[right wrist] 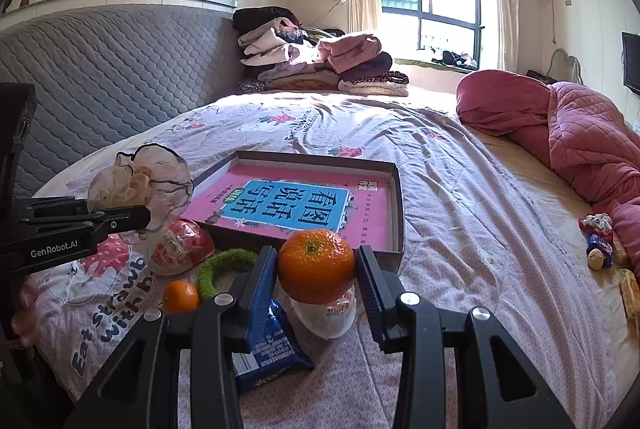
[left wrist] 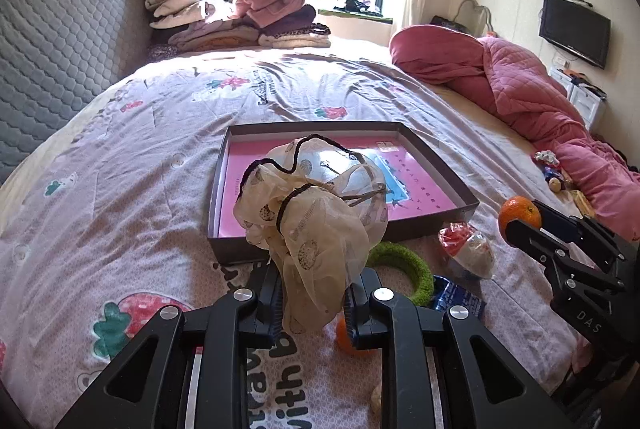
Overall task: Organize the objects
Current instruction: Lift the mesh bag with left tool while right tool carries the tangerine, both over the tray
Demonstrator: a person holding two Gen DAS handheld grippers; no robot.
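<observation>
My left gripper has its fingers closed on a sheer cream scrunchie, a crumpled organza piece with small printed spots and a thin black wavy edge; it stands up from the fingers, lifted above the bed, in front of the near edge of the shallow cardboard box. My right gripper holds a mandarin between its fingers, which are only as wide apart as the fruit; the skin is bright orange and shiny, with a small green stem mark facing me. It is in the air just before the near wall of the box, above a white snack cup. Inside the box lies a pink book with a blue title panel. On the printed bedsheet near the box are a second mandarin, a green fuzzy ring, a blue snack packet and a red-topped wrapped snack.
</observation>
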